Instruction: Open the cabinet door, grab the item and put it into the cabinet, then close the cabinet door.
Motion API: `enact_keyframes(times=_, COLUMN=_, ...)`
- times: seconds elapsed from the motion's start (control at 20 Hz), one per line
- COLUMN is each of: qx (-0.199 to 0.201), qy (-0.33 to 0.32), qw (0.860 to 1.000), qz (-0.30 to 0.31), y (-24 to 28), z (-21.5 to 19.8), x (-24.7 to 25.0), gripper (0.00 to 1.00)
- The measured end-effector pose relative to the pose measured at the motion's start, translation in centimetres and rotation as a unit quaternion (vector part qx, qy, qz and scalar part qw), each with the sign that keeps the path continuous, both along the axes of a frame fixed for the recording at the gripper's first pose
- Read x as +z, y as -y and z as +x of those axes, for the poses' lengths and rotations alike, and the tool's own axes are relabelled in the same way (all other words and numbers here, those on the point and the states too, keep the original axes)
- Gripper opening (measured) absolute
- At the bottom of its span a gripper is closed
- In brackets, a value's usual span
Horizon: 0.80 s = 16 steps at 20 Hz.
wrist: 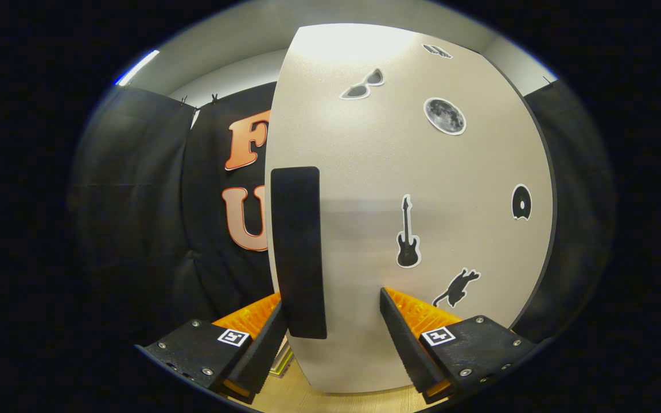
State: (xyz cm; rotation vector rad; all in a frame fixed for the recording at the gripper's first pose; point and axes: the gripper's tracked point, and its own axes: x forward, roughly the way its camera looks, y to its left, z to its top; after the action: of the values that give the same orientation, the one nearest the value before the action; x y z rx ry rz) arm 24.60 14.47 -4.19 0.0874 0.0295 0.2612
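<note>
The gripper (330, 335) is held with its 2 fingers spread apart, straddling the cabinet door (422, 189) edge; the handle (298, 252) is seen at 11 o'clock.

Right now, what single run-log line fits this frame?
stage: door handling | gripper: open, straddling black vertical handle | pale grey stickered cabinet door: just ahead | item: not grasped

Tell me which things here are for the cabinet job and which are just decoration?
For the job:
- cabinet door, pale, close ahead
- black handle at the door's edge, by one finger
- gripper, open, fingers apart around the handle side of the door

Just there:
- stickers on the door: guitar sticker, moon sticker, sunglasses sticker, cat sticker
- wooden surface below
</note>
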Motion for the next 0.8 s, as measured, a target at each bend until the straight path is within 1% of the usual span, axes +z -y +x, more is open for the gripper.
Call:
enact_keyframes(times=0.2, qx=-0.022, qy=0.004, qw=1.000, qz=-0.004, y=-0.1, z=0.6, x=-0.3, gripper=0.94)
enact_keyframes(times=0.4, qx=-0.034, qy=0.004, qw=0.999, qz=-0.007, y=-0.2, z=1.0, x=-0.5, gripper=0.94)
enact_keyframes(times=0.65, qx=-0.038, qy=0.000, qw=0.999, qz=-0.008, y=-0.2, z=1.2, x=-0.5, gripper=0.94)
enact_keyframes(times=0.8, qx=-0.036, qy=-0.002, qw=0.999, qz=-0.009, y=0.0, z=0.0, x=-0.2, gripper=0.94)
